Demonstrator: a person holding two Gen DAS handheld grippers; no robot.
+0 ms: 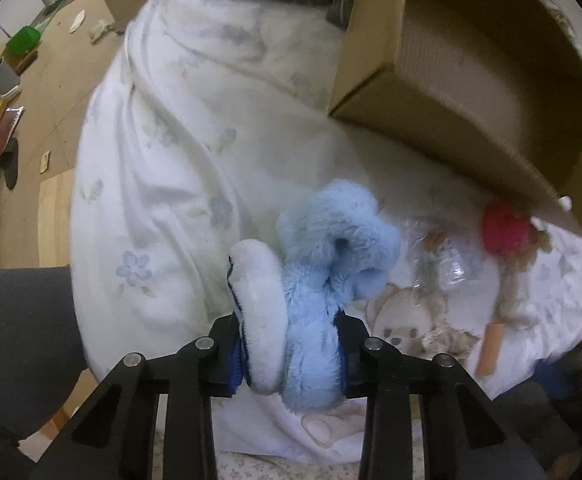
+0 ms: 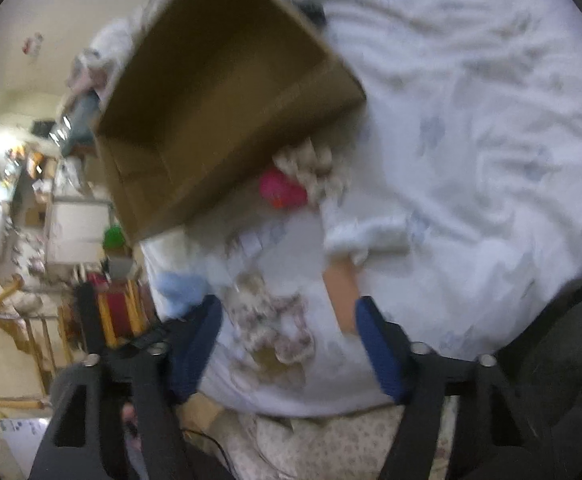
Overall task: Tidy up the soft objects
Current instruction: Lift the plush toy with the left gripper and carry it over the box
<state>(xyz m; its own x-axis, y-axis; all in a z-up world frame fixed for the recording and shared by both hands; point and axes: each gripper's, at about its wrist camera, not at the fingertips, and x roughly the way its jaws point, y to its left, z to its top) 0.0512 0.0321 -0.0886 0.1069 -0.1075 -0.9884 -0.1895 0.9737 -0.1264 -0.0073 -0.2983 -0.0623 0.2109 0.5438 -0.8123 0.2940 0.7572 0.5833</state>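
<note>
Closest to us, left claw [image 1: 291, 354] is clamped on a blue-and-white plush toy [image 1: 315, 280], which sits right between its fingers and sticks out forward over the bed sheet [image 1: 163, 168]. Right of the plush we see a clear plastic wrapper [image 1: 443, 256], then a red soft toy [image 1: 505, 230] at the lip of the tilted cardboard box [image 1: 471, 80]. An orange piece [image 1: 491, 348] lies near the sheet's edge. In the blurry right wrist view, right claw [image 2: 287, 344] is spread wide, holding nothing, above a beige plush [image 2: 271, 328]; pink toy [image 2: 281, 190] lies ahead by the box [image 2: 219, 100].
</note>
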